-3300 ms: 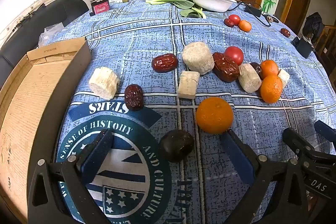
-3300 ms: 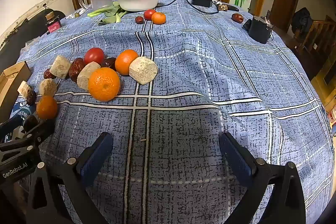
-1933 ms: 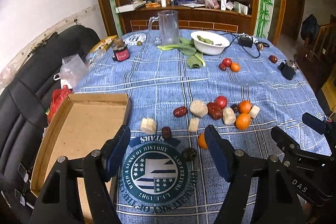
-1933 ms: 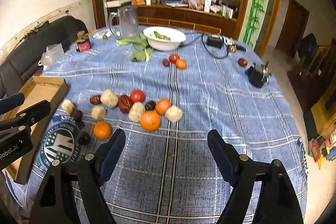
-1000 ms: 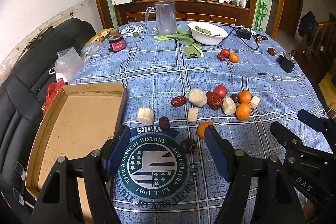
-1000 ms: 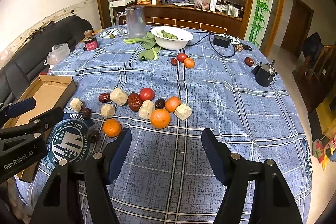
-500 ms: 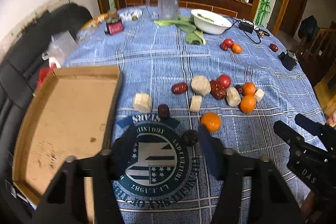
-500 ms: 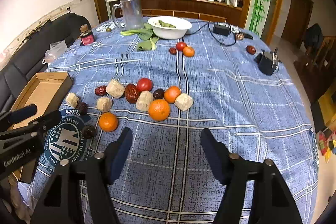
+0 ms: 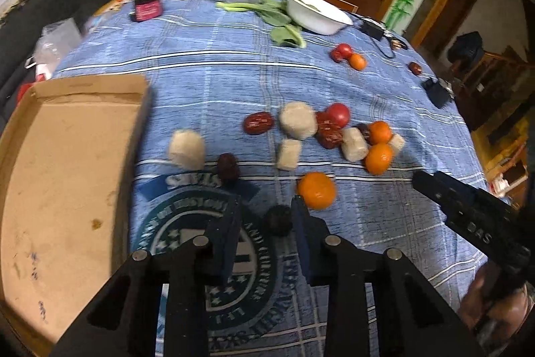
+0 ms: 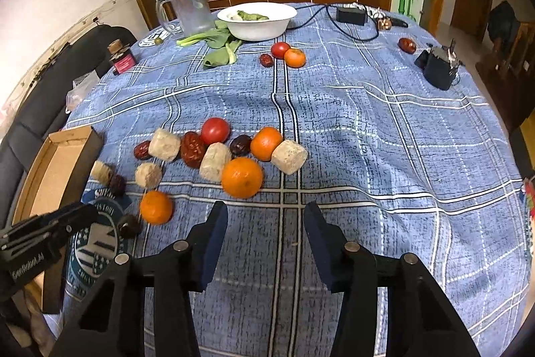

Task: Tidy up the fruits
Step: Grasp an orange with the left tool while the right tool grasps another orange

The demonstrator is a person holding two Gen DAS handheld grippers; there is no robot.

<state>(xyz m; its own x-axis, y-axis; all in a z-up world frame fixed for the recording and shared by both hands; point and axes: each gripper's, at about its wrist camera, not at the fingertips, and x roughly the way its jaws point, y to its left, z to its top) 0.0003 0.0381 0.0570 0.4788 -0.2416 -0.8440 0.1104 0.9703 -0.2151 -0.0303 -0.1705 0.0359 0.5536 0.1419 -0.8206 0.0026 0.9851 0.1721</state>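
Fruits lie scattered on a blue checked tablecloth (image 9: 207, 79): oranges, red tomatoes, red dates, dark round fruits and pale cut chunks. My left gripper (image 9: 265, 213) is open above the cloth, its fingers narrowed, with a dark round fruit (image 9: 277, 219) lying between the tips; it does not touch them. An orange (image 9: 316, 190) lies just right of it. My right gripper (image 10: 265, 216) is open and empty above bare cloth, just short of a big orange (image 10: 242, 177). The dark fruit (image 10: 129, 225) and the left gripper body (image 10: 40, 240) show in the right wrist view.
An open cardboard box (image 9: 60, 176) lies at the table's left edge. At the far side stand a white bowl (image 10: 256, 20), a clear jug (image 10: 189, 9), green leaves (image 10: 219, 47) and a small fruit group (image 10: 284, 54). A black device (image 10: 438, 66) sits far right.
Both grippers rose and pulled back from the table, then came down toward the fruits again. Both sets of fingers have narrowed, the left now around the dark fruit.
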